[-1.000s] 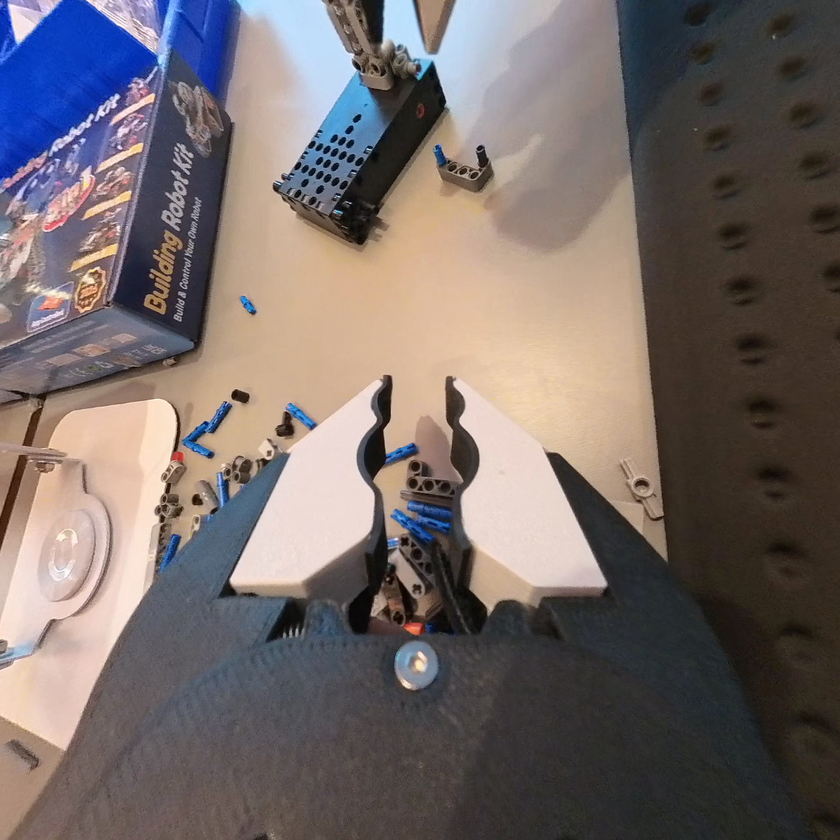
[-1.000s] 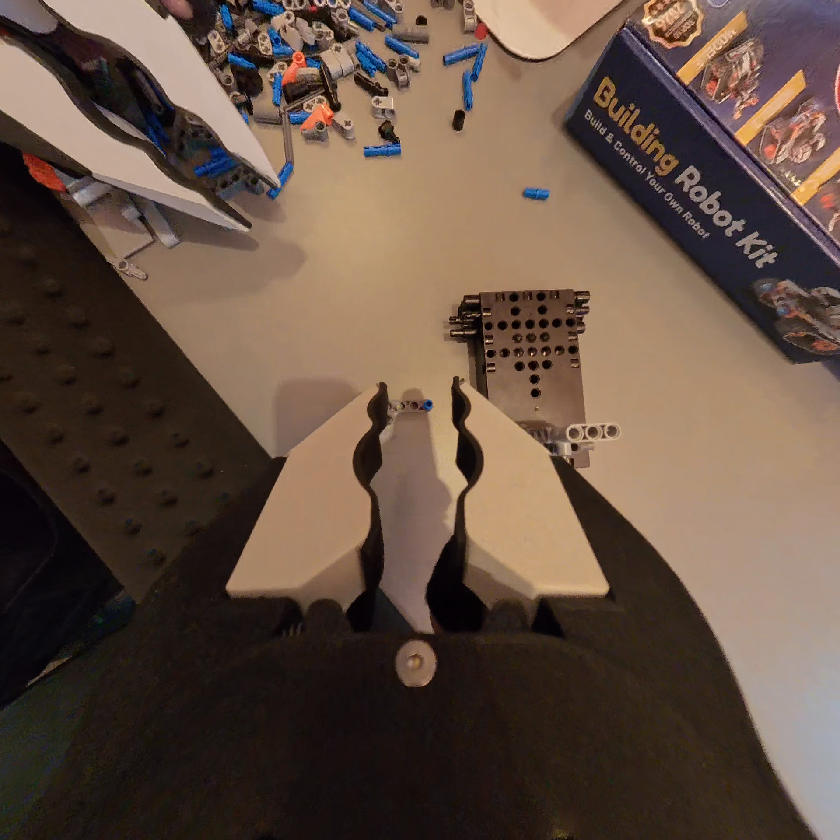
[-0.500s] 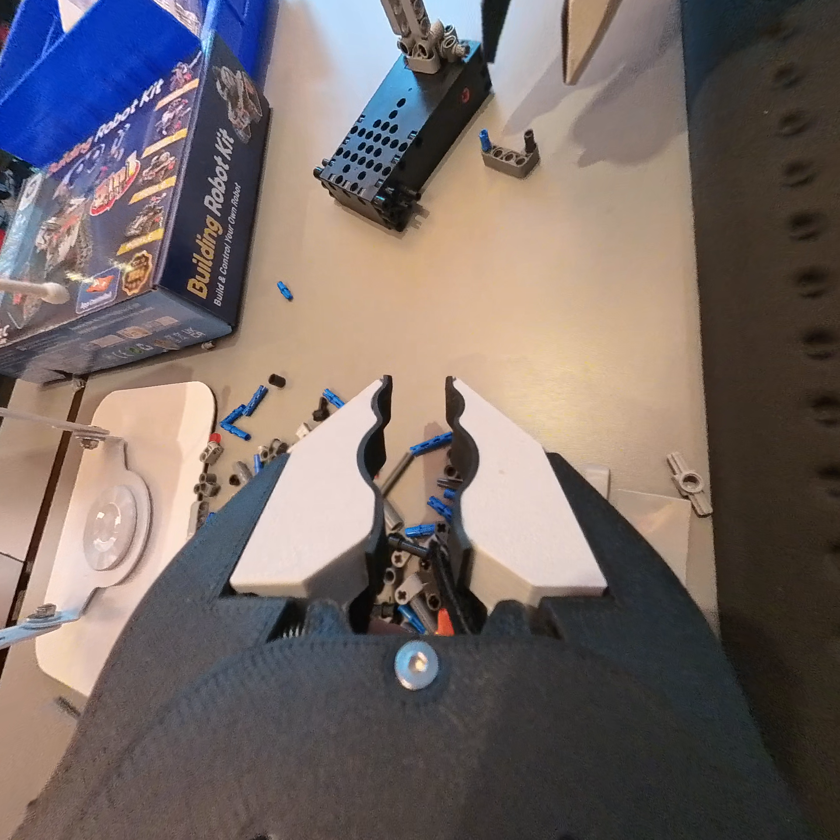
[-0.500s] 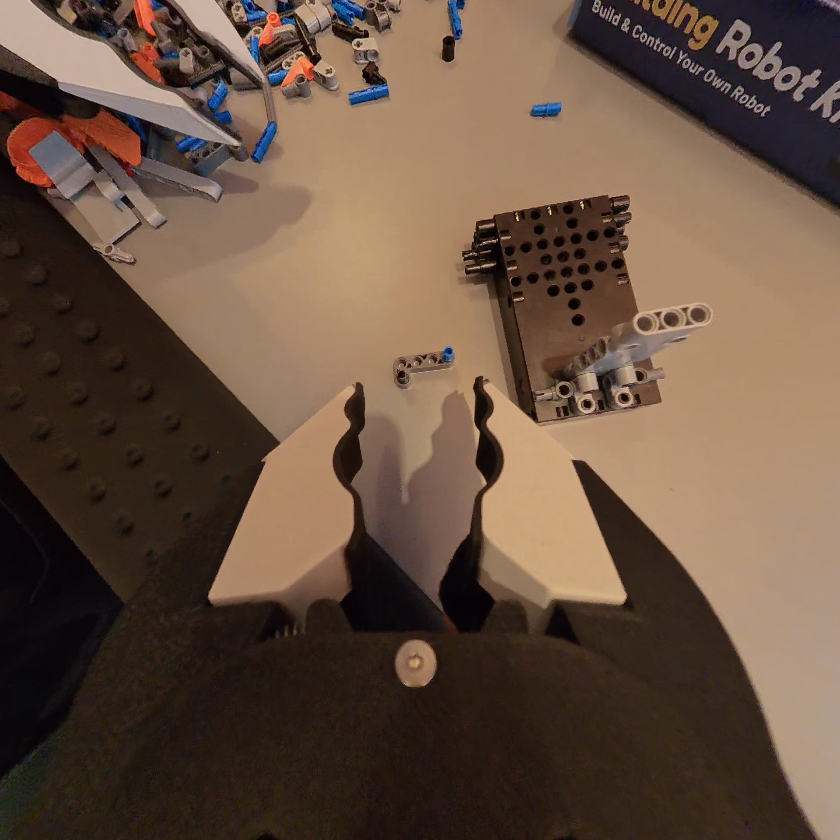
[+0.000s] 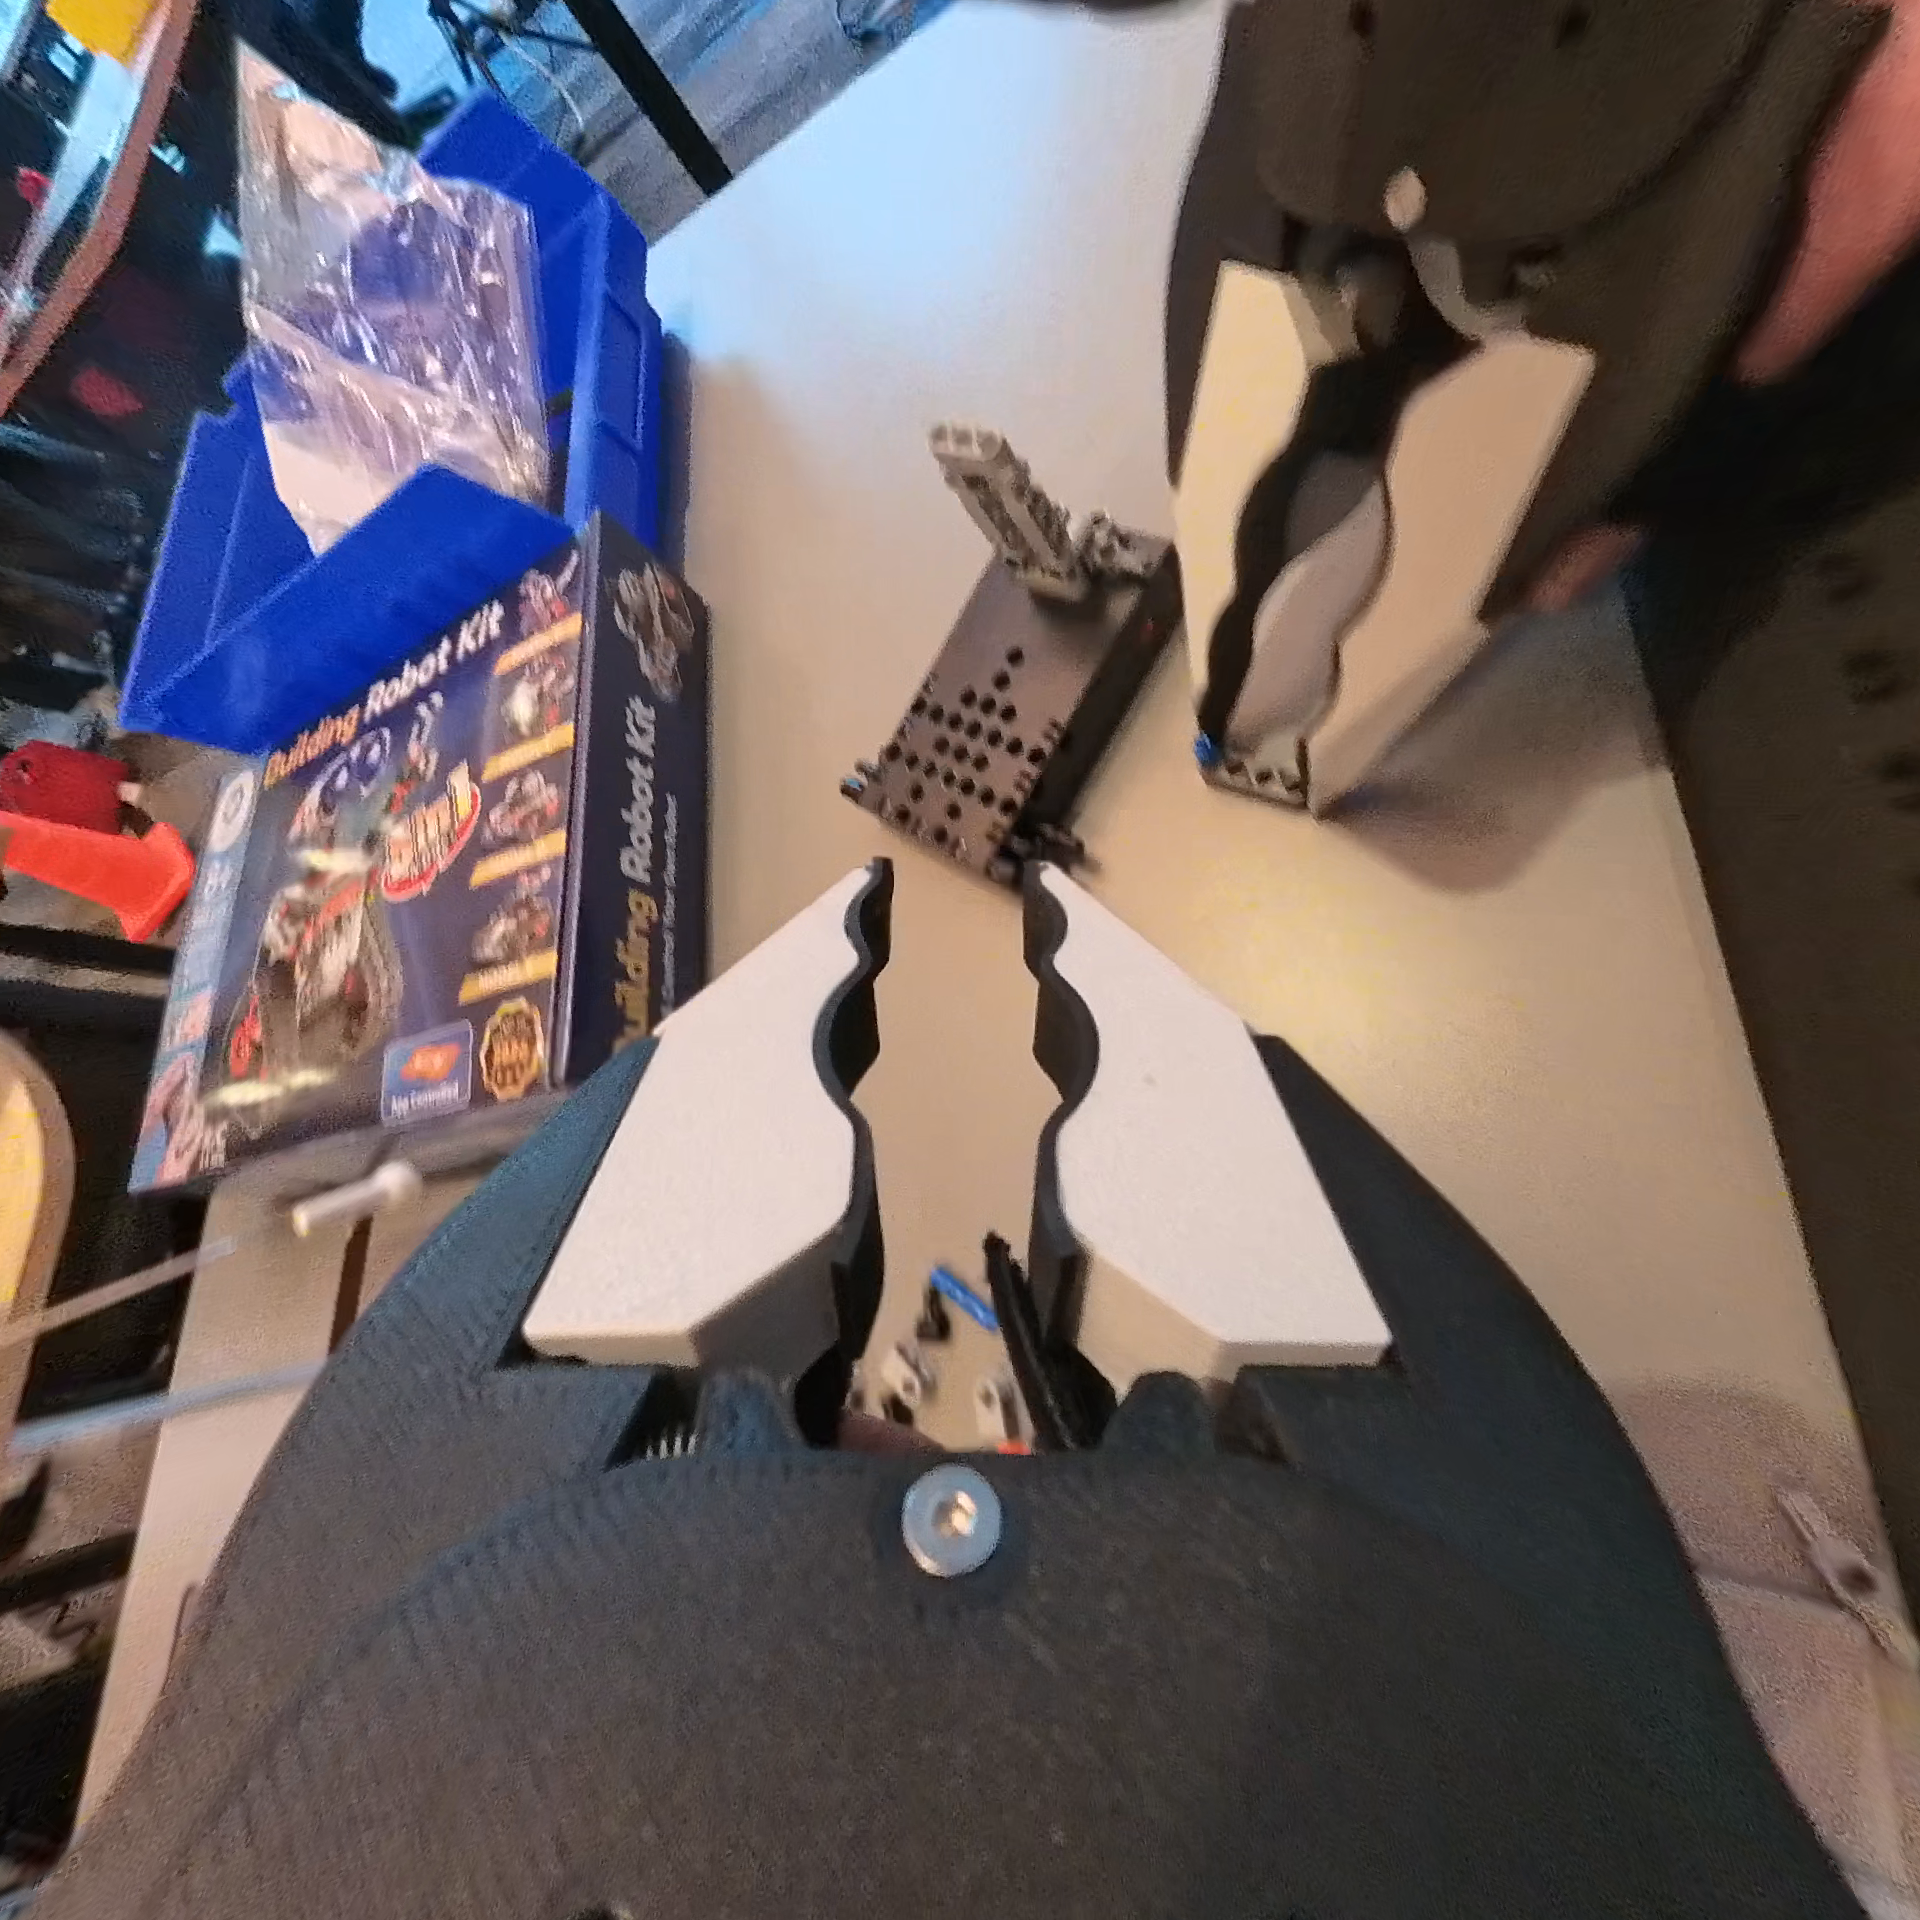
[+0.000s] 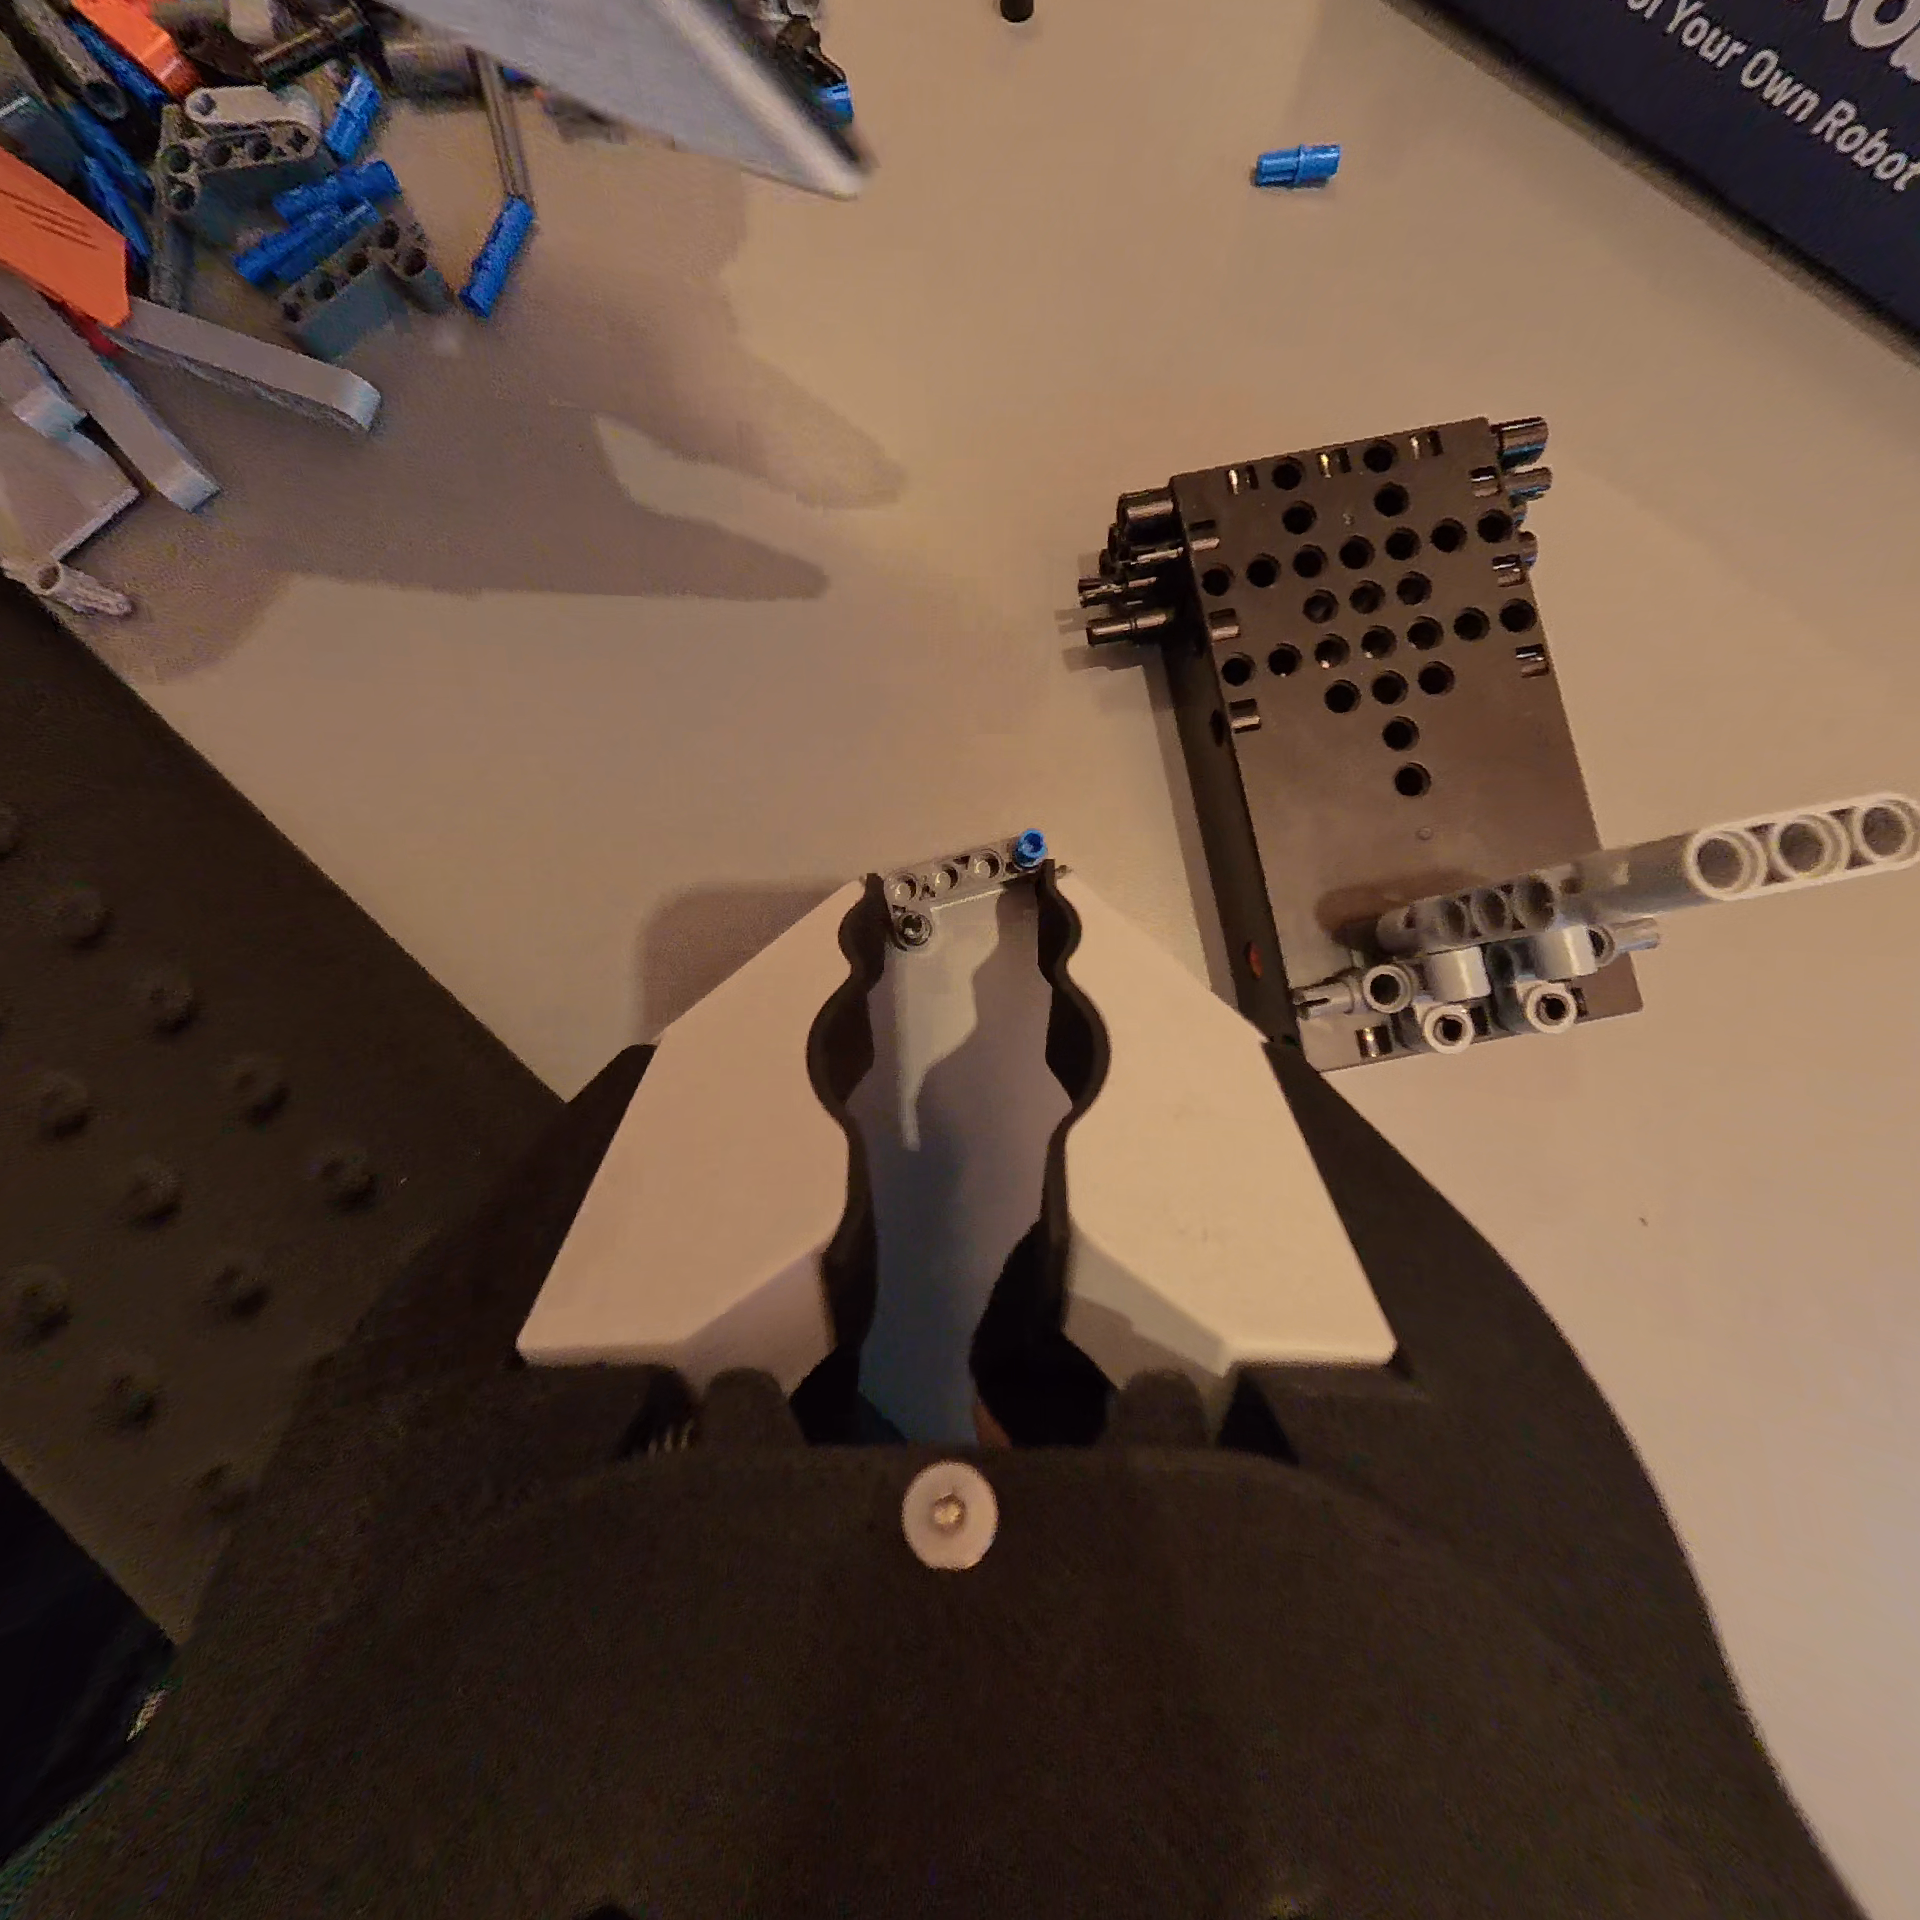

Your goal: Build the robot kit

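Observation:
My right gripper point(image 6: 958, 883) is down at the table with its jaws closed on the ends of a small grey L-shaped beam point(image 6: 951, 871) that carries a blue pin point(image 6: 1029, 844). The beam lies on the table. A black perforated block point(image 6: 1382, 727) with a grey beam assembly point(image 6: 1496, 935) on its near end lies just to the right. In the left wrist view the right gripper point(image 5: 1257, 769) stands upright over the beam point(image 5: 1262, 774). My left gripper point(image 5: 956, 873) is open and empty, raised above the table, pointing toward the black block point(image 5: 997, 717).
A pile of loose blue, grey and orange parts point(image 6: 312, 229) lies at the upper left, with a stray blue pin point(image 6: 1297, 166) nearby. A dark blue kit box point(image 5: 436, 862) and blue bins point(image 5: 416, 520) stand left. A black dotted mat point(image 6: 156, 935) borders the table. Spacing between my two grippers at the tips: around 11 centimeters. Between my right fingertips and the black perforated block point(image 6: 1382, 727) there is roughly 6 centimeters. The left camera catches it too, in the left wrist view point(image 5: 1008, 690).
My right gripper dropped toward the table and narrowed its jaws onto the grey beam. My left gripper lifted and tilted up from the parts pile, its jaws unchanged.

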`<state>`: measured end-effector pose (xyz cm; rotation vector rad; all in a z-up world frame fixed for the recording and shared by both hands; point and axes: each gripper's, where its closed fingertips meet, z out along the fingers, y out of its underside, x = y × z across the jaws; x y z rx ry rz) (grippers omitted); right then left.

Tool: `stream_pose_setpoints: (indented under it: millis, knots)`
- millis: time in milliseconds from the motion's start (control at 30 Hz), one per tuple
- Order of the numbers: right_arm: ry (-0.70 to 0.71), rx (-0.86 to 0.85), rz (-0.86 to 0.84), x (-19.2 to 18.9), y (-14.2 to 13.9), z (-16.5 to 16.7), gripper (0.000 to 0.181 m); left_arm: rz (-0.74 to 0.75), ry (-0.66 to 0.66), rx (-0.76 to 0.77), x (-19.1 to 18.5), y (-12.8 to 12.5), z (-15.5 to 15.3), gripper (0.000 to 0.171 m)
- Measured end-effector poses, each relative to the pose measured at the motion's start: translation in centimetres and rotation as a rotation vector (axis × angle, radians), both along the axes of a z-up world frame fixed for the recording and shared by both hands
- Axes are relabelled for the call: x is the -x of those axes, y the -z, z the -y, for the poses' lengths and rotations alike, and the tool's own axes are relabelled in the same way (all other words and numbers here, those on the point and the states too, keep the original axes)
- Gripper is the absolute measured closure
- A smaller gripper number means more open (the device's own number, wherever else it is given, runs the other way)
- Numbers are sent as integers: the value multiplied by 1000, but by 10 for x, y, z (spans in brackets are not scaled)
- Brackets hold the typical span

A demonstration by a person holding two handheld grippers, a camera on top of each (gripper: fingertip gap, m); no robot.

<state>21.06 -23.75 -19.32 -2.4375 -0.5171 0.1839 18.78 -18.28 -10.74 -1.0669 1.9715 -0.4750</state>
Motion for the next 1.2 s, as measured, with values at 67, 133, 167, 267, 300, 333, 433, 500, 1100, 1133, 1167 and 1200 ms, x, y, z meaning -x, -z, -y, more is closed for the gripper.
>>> stream_pose_setpoints:
  millis: [67, 133, 167, 267, 300, 333, 433, 500, 1100, 1133, 1167, 1200]
  knots:
    - [1, -7, -6, 0, 0, 0, 153, 7, 16, 26, -22, -4, 1, 147]
    - [-1, -11, -7, 1, 0, 1, 153, 17, 22, 76, -43, -7, 0, 146]
    - [0, -13, -6, 1, 0, 2, 152, 14, 20, 105, -53, -7, -1, 145]
    - [-8, 3, -23, 5, 1, 6, 145, 1, 23, 202, -77, -2, 0, 131]
    - [-8, 7, -19, 4, 2, 7, 146, -14, 21, 241, -84, 2, 1, 124]
    - [-10, 5, -18, 5, 2, 7, 147, -31, 21, 285, -90, 6, 3, 122]
    - [-17, 0, -17, 5, 2, 6, 157, -37, 16, 324, -106, 12, 4, 118]
    - [-23, -5, -22, 6, 2, 6, 168, -32, 18, 339, -114, 13, 5, 119]
    - [-38, -72, -104, 8, -10, 7, 173, -68, 57, 399, -108, 27, -1, 122]
    - [-41, -91, -114, 8, -13, 6, 173, -73, 61, 393, -106, 29, -3, 122]
    - [-36, -111, -128, 7, -16, 6, 173, -75, 57, 381, -104, 30, -6, 122]
    - [-33, -123, -147, 7, -19, 6, 173, -73, 51, 374, -101, 30, -10, 123]
